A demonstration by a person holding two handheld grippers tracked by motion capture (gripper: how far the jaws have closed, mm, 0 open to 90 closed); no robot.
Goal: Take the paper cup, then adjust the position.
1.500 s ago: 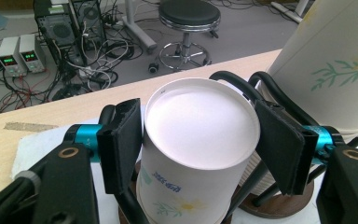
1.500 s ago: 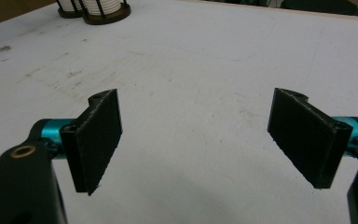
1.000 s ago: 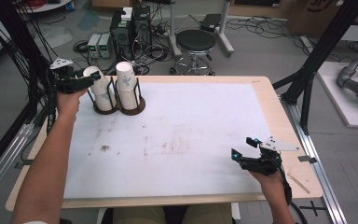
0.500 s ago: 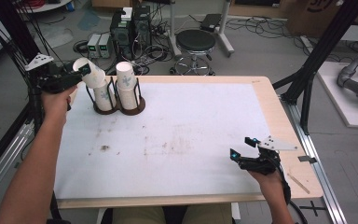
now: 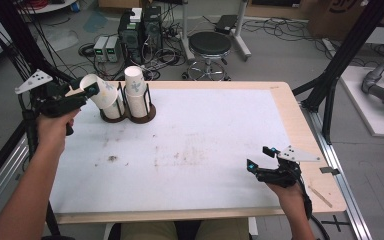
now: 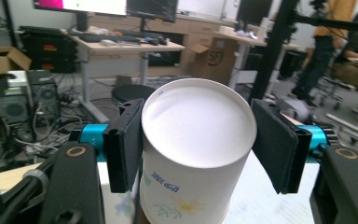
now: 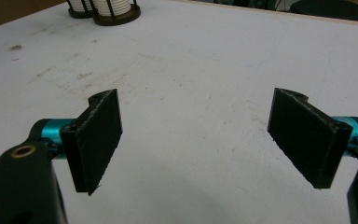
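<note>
Our left gripper (image 5: 87, 92) has its black padded fingers (image 6: 123, 144) clamped on a white paper cup with a small flower print (image 5: 99, 90), one pad on either side of the cup's wall just below the rim. In the left gripper view the cup's open mouth faces us. In the high view the cup is tilted and in the air above the far left corner of the white-covered wooden counter (image 5: 205, 145), just beside a dark round wire holder (image 5: 128, 112). That holder stands on the counter and carries two stacks of white paper cups (image 5: 136, 92); the held cup overlaps the left stack, and we cannot tell whether it touches it.

Our right gripper (image 5: 259, 160) sits low over the near right part of the counter, well apart from the holder. Its black fingers (image 7: 98, 140) stand wide apart, with bare stained counter between them.
</note>
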